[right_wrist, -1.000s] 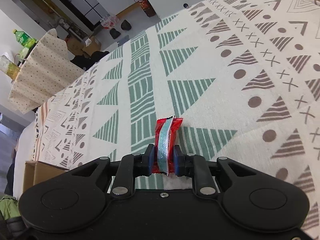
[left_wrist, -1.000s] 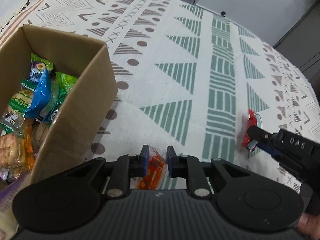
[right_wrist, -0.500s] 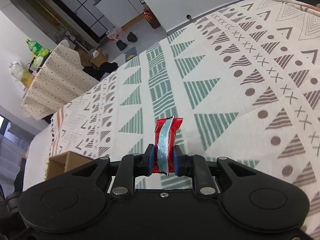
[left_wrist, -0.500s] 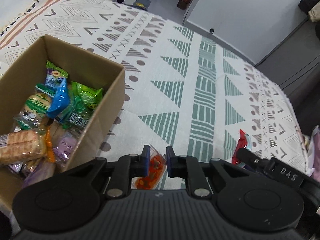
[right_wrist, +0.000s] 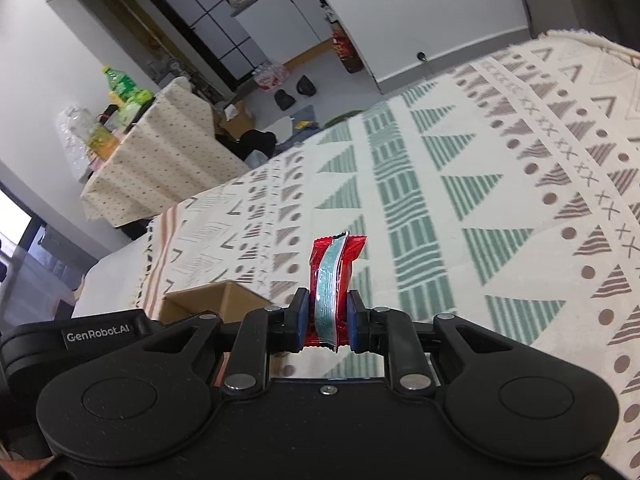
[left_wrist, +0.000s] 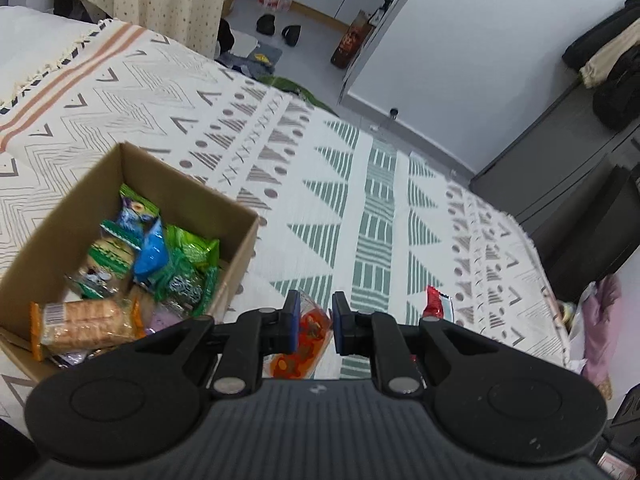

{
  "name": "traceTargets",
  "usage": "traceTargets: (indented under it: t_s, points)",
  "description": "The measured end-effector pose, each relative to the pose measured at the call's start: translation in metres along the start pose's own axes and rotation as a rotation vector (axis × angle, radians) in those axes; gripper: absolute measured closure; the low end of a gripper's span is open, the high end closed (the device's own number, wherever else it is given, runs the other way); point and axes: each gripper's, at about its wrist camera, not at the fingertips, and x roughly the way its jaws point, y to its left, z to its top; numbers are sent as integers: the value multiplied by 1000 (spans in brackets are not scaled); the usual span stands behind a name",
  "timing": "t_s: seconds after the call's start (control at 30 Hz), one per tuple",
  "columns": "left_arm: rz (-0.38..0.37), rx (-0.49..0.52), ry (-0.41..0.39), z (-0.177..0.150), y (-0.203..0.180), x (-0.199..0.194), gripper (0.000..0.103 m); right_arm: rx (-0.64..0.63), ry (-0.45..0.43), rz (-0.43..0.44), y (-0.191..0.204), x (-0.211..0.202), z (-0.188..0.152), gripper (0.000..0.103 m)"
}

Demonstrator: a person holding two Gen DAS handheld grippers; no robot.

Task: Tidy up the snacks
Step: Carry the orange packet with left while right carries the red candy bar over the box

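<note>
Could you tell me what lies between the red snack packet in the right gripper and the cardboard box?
Only bare patterned cloth separates red packet from cardboard box, in the right wrist view.

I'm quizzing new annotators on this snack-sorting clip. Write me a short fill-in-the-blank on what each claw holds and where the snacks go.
1. The right claw is shut on a ____ snack packet with a pale stripe.
2. The left claw holds a clear packet of ____ snacks.
3. Sorted snacks lie in an open brown ____ box.
4. The box stands on a ____ cloth with triangles.

Missing words: red; orange; cardboard; patterned
</note>
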Motion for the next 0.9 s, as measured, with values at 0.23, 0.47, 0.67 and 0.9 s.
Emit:
traceTargets:
  t_s: [0.23, 0.47, 0.67, 0.9]
  points:
    - [1, -4, -46, 11, 20, -26, 88, -16, -39, 51, 32, -10, -6, 84]
    - [7, -42, -84, 25, 49, -49, 88, -51, -37, 88, 63, -8, -12, 84]
    - [13, -59, -105, 37, 70, -64, 88, -77, -38, 112, 89, -1, -13, 84]
    - [4, -70, -119, 52, 88, -78, 88, -100, -34, 134, 112, 6, -14, 84]
